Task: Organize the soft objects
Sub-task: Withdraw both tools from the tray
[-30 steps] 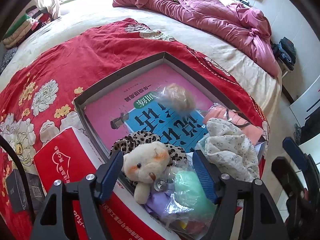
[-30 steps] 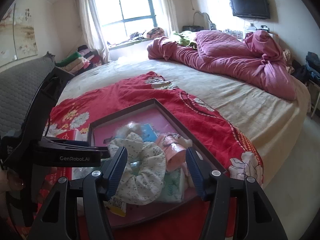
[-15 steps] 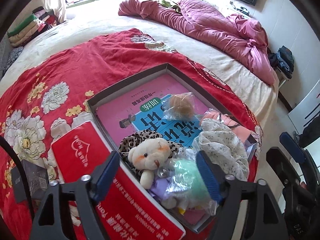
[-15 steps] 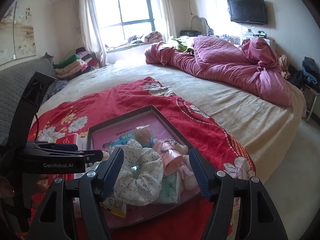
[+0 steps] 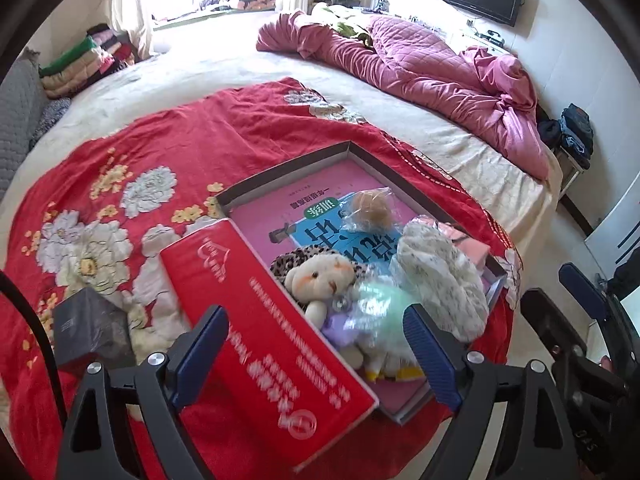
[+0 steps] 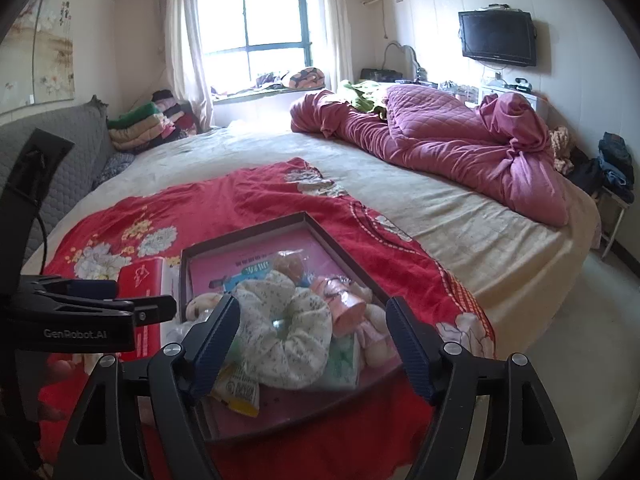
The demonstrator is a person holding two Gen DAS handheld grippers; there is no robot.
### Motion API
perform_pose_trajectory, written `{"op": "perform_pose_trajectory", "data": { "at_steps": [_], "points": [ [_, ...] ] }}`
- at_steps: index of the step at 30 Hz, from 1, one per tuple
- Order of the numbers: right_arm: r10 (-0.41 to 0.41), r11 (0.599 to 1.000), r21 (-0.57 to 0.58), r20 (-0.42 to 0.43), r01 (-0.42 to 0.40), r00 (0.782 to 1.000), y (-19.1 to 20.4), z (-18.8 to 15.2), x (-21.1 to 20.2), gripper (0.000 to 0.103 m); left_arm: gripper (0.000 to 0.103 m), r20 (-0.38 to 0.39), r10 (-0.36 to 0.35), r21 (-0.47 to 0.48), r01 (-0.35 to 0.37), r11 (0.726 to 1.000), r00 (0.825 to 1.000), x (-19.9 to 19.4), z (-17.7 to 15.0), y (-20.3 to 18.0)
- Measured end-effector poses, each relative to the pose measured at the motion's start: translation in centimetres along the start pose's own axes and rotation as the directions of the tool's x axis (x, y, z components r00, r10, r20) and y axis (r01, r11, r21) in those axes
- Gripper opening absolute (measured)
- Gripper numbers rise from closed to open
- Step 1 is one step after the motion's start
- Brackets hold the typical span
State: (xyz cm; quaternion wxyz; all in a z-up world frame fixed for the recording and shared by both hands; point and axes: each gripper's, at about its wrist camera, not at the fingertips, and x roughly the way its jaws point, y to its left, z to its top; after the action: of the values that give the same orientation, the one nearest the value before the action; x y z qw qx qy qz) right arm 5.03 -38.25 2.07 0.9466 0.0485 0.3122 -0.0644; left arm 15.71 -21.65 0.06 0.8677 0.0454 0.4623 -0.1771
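Observation:
A shallow brown tray [image 5: 280,170] lies on the red floral blanket [image 5: 200,132], with a pink book as its floor. In it lie a cream teddy bear [image 5: 316,276], a floral scrunchie [image 5: 436,276], a green soft toy in plastic [image 5: 380,304] and a bagged tan ball [image 5: 370,206]. My left gripper [image 5: 314,314] hovers above the tray's near corner, its jaws opening, with nothing gripped. The right gripper [image 6: 313,301] hangs over the scrunchie [image 6: 280,332] and a pink plush [image 6: 344,300], its jaws opening too and touching nothing.
A long red box [image 5: 260,320] lies against the tray's left side. A small dark box [image 5: 88,324] sits further left on the blanket. A crumpled pink quilt [image 5: 432,64] covers the bed's far right. The bed edge and the floor lie to the right.
Both grippers have drawn back and up from the tray, and their jaws have widened. The bagged tan ball, blurred earlier, now rests on the book.

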Motion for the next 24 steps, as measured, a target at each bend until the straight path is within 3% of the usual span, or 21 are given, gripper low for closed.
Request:
{"op": "perform_pose_trajectory", "data": {
  "at_steps": [4,8,14,19,24],
  "points": [
    [-0.036,0.998,0.049,-0.022,0.037,0.999,-0.1,-1.3,-1.1,0.077,0.089,0.013,-0.005,-0.015,0.005,1.000,1.000,-1.5,-1.4,0.0],
    [-0.020,0.998,0.057,-0.044,0.023,0.999,0.2,-2.3,-2.4,0.077,0.089,0.019,-0.017,-0.045,0.018,0.999,1.000,-2.8,-3.3,0.3],
    [-0.022,0.997,0.074,-0.017,0.024,1.000,1.4,-3.4,-5.2,0.077,0.089,0.015,0.015,-0.035,-0.015,0.999,1.000,-4.5,-6.2,0.4],
    [0.003,0.998,0.063,-0.015,-0.002,1.000,2.9,-4.3,-7.1,0.078,0.089,0.029,0.035,-0.016,-0.034,0.999,0.999,-6.1,-8.4,0.8],
    [-0.028,0.999,0.031,-0.034,0.029,0.999,4.6,-6.0,-8.3,0.078,0.089,0.041,0.049,-0.021,-0.048,0.999,0.998,-7.2,-10.0,1.3]
  ]
}}
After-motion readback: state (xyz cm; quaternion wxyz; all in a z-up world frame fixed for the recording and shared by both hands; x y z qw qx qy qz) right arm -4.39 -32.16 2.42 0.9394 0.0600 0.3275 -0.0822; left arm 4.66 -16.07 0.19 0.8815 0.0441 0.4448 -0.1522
